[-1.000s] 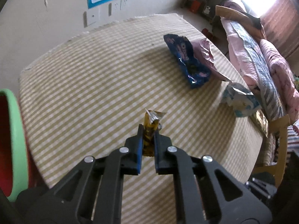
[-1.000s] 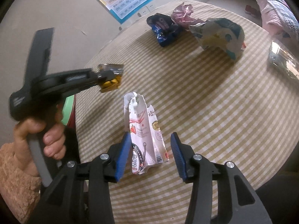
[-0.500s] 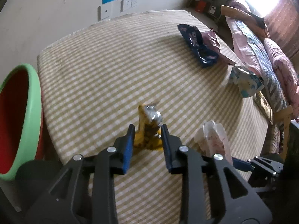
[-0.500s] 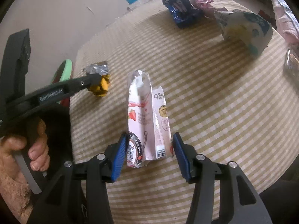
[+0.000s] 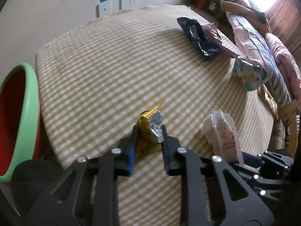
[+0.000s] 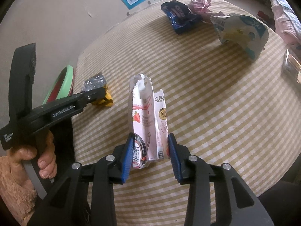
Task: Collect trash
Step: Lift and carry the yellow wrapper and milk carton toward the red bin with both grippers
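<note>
Gold-and-silver foil, crumpled into a small wrapper (image 5: pixel 150 130), sits between the fingers of the left tool (image 5: pixel 148 134), which are closed on it just above the checked surface (image 5: pixel 112 66). Beside it, the right tool (image 6: pixel 150 146) has its blue pads against both sides of a pink strawberry packet (image 6: pixel 143 124) that stands upright with its torn top open; whether they squeeze it firmly or only touch it I cannot tell. The green-rimmed red bin (image 5: pixel 22 116) waits off the surface's edge on the left side.

Slippage is probably the main risk: the foil is held by a thin, springy edge, and a quick swing toward the bin could let it spring free and land on the floor. The pink packet is light and hollow, so a weak pinch may crush it sideways and tip it out. The two tools are also close together, so a collision could knock either piece loose. Farther off lie a blue cookie bag (image 6: pixel 178 17), a pink wrapper (image 6: pixel 201 5) and a pale blue bag (image 6: pixel 242 32), all untouched.
</note>
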Available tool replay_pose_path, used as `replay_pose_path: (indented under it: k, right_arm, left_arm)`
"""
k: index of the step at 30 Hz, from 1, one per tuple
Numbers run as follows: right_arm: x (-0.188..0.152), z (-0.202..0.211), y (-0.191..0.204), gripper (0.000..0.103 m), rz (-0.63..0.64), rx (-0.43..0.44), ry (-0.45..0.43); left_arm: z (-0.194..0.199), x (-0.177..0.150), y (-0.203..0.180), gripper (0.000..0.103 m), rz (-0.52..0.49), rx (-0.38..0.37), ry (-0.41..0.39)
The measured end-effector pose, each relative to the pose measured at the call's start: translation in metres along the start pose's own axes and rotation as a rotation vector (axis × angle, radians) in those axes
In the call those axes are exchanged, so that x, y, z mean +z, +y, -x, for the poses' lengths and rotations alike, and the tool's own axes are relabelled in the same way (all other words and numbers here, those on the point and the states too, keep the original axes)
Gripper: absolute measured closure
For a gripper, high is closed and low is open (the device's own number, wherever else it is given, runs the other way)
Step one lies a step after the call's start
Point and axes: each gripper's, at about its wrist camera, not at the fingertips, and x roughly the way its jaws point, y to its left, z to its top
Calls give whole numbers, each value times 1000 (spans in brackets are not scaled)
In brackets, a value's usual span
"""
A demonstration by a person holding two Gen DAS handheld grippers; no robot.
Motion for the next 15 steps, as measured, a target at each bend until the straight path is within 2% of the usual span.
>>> replay_pose_path:
  k: [8, 15]
  right_arm:
    - [1, 14, -8, 68, -20, -20, -41]
    - [6, 29, -3, 68, -5, -81, -100]
  left_arm:
    - [34, -2, 8, 90, 27, -11, -83]
    - [58, -13, 20, 90, 68, -21, -120]
